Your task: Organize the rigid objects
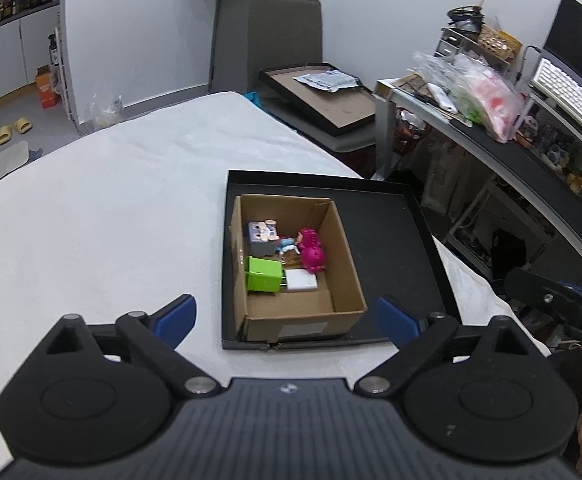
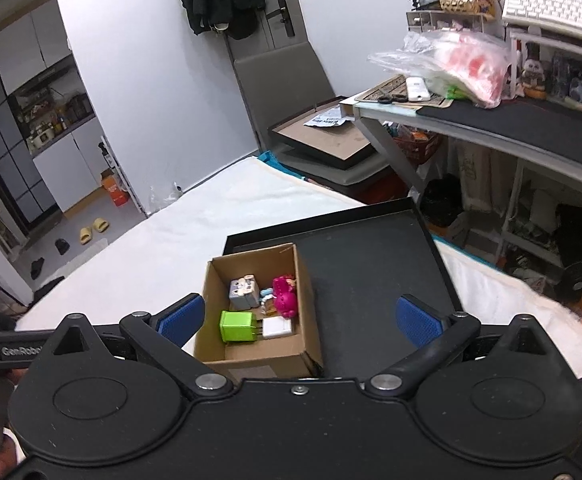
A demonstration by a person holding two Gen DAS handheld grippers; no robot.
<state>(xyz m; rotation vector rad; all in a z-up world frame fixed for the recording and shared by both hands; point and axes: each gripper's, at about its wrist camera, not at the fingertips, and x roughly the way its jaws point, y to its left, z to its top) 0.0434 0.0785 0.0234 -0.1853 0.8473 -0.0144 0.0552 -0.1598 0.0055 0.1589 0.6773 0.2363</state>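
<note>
An open cardboard box (image 1: 343, 248) (image 2: 309, 320) stands at the left of a black tray (image 1: 395, 240) (image 2: 371, 264) on a white table. Inside lie a green plug (image 1: 263, 274) (image 2: 236, 326), a white adapter (image 1: 301, 280) (image 2: 277, 328), a grey cube adapter (image 1: 261, 236) (image 2: 244, 292), a pink figure (image 1: 311, 250) (image 2: 285, 296) and a small blue toy (image 1: 287, 244) (image 2: 267, 293). My left gripper (image 1: 287, 320) is open and empty, just in front of the box. My right gripper (image 2: 301, 320) is open and empty, above the box's near side.
The white cloth-covered table (image 1: 111, 208) (image 2: 179, 236) stretches left and far. A desk (image 1: 491, 136) (image 2: 511, 120) with bags, a keyboard and clutter stands to the right. A framed board (image 1: 323, 96) (image 2: 327, 140) rests on a chair beyond the table.
</note>
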